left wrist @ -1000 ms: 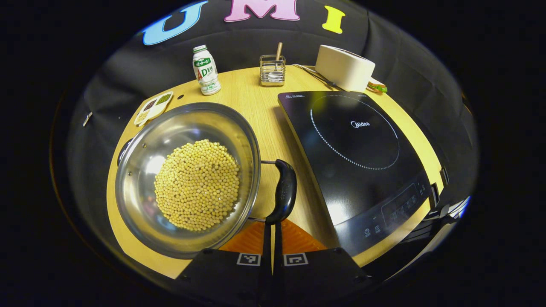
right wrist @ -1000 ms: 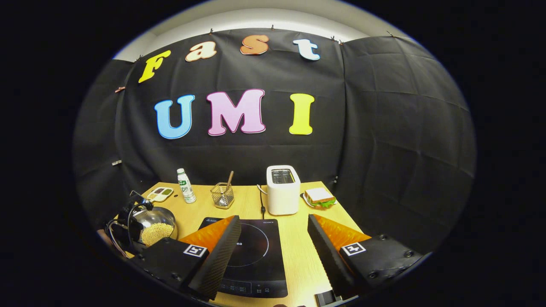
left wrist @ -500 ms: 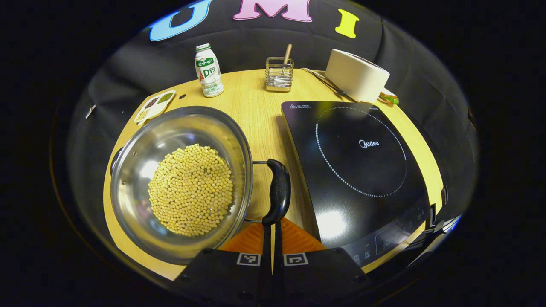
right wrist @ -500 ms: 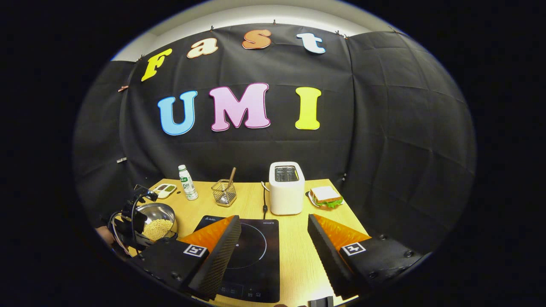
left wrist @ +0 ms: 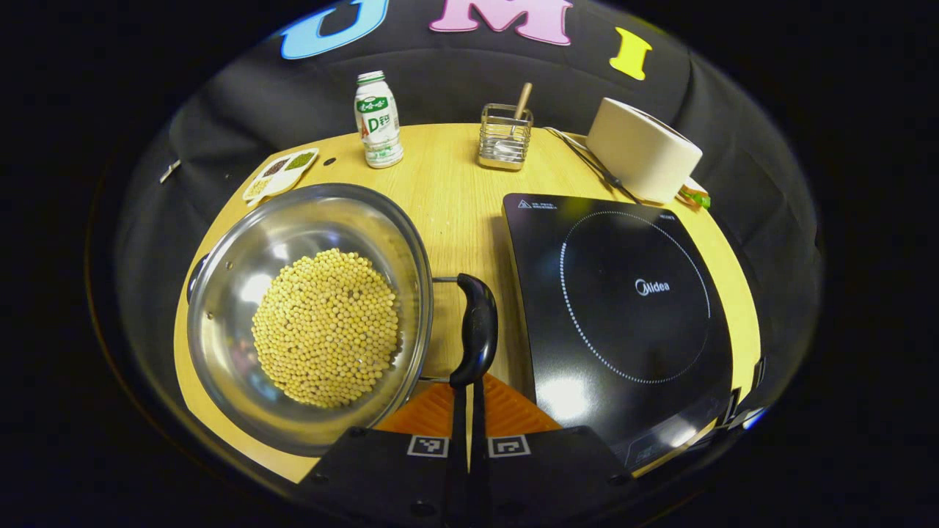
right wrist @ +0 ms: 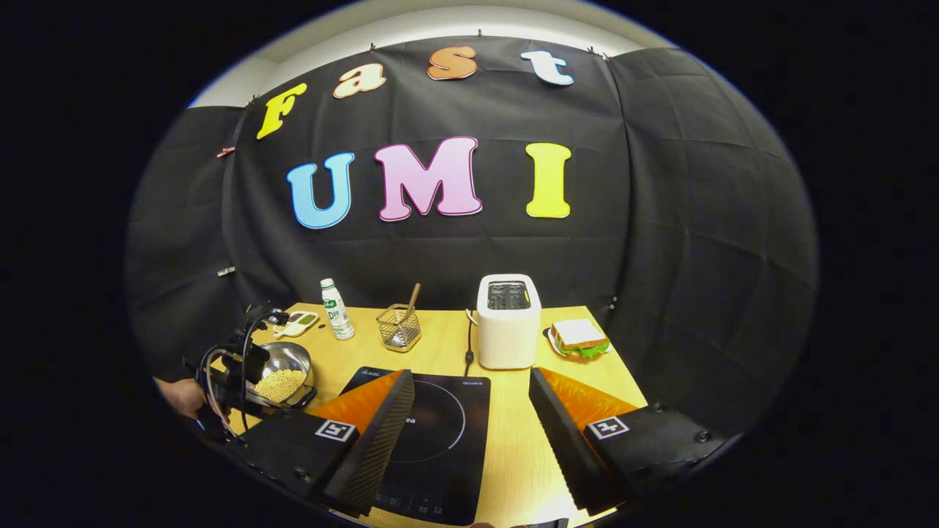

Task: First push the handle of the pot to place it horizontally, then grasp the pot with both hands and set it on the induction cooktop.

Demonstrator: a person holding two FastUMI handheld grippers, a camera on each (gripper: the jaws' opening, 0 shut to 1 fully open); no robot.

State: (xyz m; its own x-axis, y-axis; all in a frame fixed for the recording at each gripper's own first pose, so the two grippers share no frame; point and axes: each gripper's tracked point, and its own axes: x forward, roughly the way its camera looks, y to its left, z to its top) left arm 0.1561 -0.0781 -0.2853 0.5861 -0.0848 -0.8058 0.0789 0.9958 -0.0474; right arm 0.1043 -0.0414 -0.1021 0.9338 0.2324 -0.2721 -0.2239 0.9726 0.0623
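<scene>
With my left gripper [left wrist: 467, 400], jaws closed flat, nudging the black handle [left wrist: 475, 330] of the bean-filled steel pot [left wrist: 308, 312] closer beside the black induction cooktop [left wrist: 623, 308], my wide-open right gripper [right wrist: 469, 433] waits above the tabletop [left wrist: 455, 198].

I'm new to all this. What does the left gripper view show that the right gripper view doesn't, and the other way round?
Left gripper view: a close look down into the steel pot with its individual soybeans, and the left gripper, shut, its tips at the end of the pot's black handle.
Right gripper view: the right gripper, open above the induction cooktop, a hand holding the other gripper by the pot, the toaster with its slots, and a sandwich.
Both share the pot, cooktop, toaster, drink bottle and wire holder.
</scene>
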